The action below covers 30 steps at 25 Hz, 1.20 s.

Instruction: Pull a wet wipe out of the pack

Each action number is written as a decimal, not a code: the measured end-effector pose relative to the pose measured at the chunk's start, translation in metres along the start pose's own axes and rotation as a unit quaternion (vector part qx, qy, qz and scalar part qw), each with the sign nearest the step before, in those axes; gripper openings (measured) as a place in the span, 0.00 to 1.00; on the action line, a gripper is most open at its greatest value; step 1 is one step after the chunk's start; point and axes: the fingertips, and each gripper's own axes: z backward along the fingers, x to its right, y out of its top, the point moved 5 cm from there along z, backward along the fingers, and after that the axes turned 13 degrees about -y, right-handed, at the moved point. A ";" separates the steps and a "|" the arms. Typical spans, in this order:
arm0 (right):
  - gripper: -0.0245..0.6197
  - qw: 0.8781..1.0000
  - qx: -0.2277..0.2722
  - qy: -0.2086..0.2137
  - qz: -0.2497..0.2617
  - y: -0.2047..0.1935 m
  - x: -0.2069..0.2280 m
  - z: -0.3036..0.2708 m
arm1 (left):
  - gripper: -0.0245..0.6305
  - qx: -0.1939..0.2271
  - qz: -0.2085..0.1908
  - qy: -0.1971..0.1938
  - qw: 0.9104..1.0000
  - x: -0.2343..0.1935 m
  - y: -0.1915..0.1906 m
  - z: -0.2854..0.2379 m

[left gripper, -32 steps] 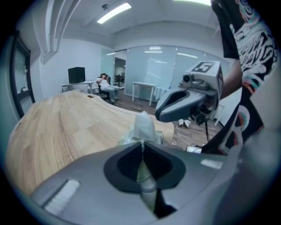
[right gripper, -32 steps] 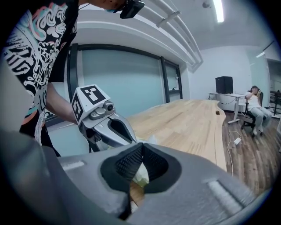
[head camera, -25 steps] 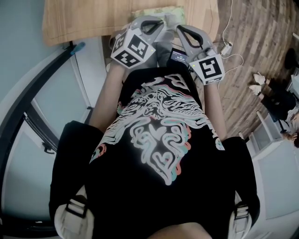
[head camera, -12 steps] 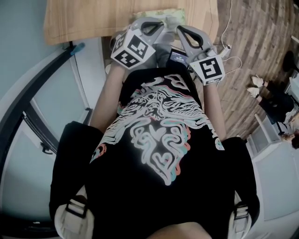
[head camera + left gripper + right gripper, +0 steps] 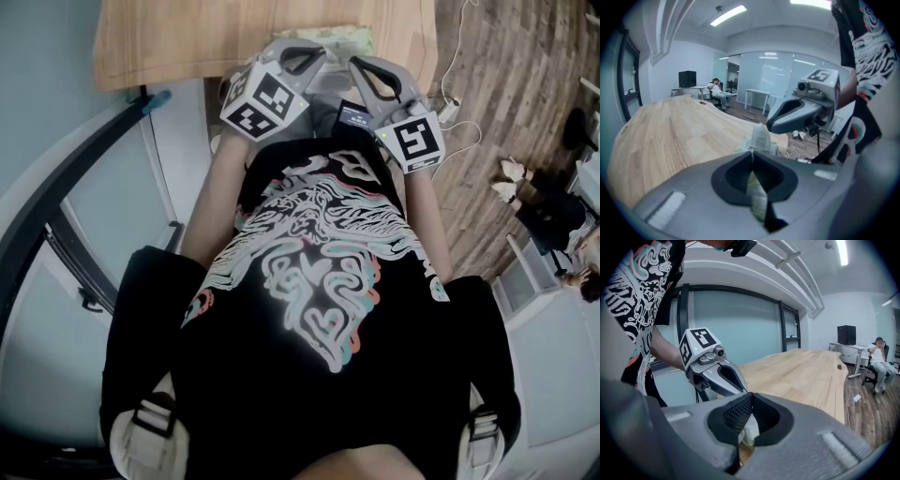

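The person stands at the near edge of a wooden table (image 5: 679, 131) with both tools held close together. The left gripper (image 5: 751, 152) is clamped on a wet wipe (image 5: 760, 137), which stands up as a pale strip just past its tips. The wipe comes out of the pale green pack (image 5: 339, 34) lying at the table's edge. Just beside it, the right gripper (image 5: 751, 394) has its jaws together at the tips, with the pack showing through the hollow beneath them.
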 end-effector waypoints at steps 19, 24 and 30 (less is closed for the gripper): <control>0.04 1.000 0.001 0.020 0.023 0.007 -0.009 -0.013 | 0.03 0.003 0.001 0.008 1.000 -0.002 0.002 0.014; 0.04 0.999 0.002 0.022 0.025 0.008 -0.008 -0.012 | 0.03 0.002 -0.001 0.011 1.000 0.000 0.005 0.017; 0.04 0.999 0.006 0.025 0.021 0.012 -0.004 -0.011 | 0.03 0.001 -0.004 0.016 1.000 0.001 0.010 0.021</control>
